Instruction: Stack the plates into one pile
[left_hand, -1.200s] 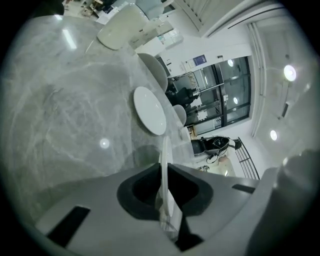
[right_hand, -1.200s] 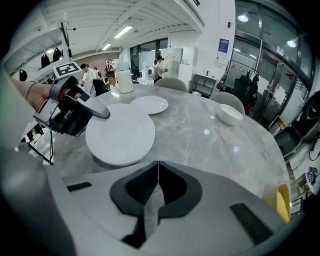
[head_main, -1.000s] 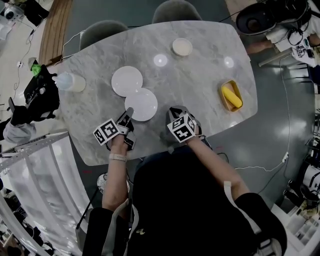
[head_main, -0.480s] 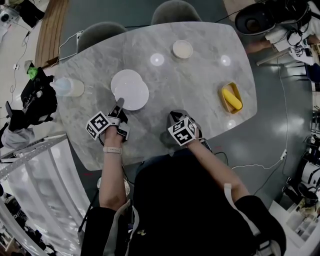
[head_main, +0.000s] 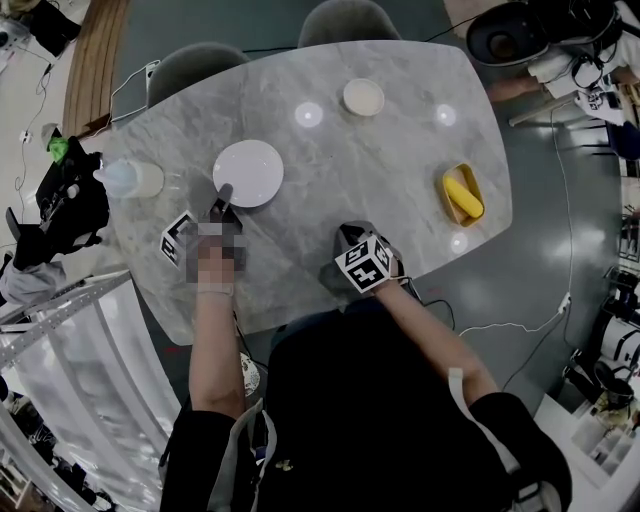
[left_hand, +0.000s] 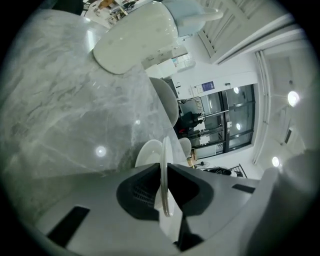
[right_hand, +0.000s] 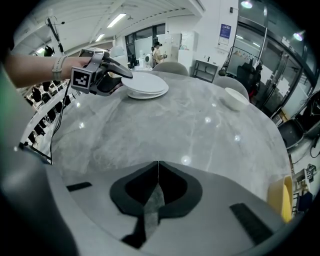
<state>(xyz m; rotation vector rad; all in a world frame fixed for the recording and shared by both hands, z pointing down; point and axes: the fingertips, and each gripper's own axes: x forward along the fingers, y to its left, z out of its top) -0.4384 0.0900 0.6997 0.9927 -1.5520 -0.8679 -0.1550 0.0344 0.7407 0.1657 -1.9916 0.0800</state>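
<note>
Plates - 2 of them, the top plate (head_main: 248, 173) lies straight ahead of the left gripper (head_main: 224, 195), its near rim pinched between the jaws, which stand narrow on the thin edge. In the left gripper view the rim runs edge-on through the jaw gap. The bottom plate (right_hand: 150, 94) sits directly under the held one, outlines almost matching, so from the head view they read as 1 disc. Whether the 2 already touch I cannot tell. Both lie flat over the table (head_main: 380, 170); round, so no long axis to line up. The right gripper (right_hand: 158, 167) is well apart on the left gripper's right side, jaws together on nothing - the left is clearly the nearer one. Judgement: the stack looks nearly done; what's left is probably opening the jaws and backing straight out along the left gripper's own line, without dragging the top plate off centre.
</note>
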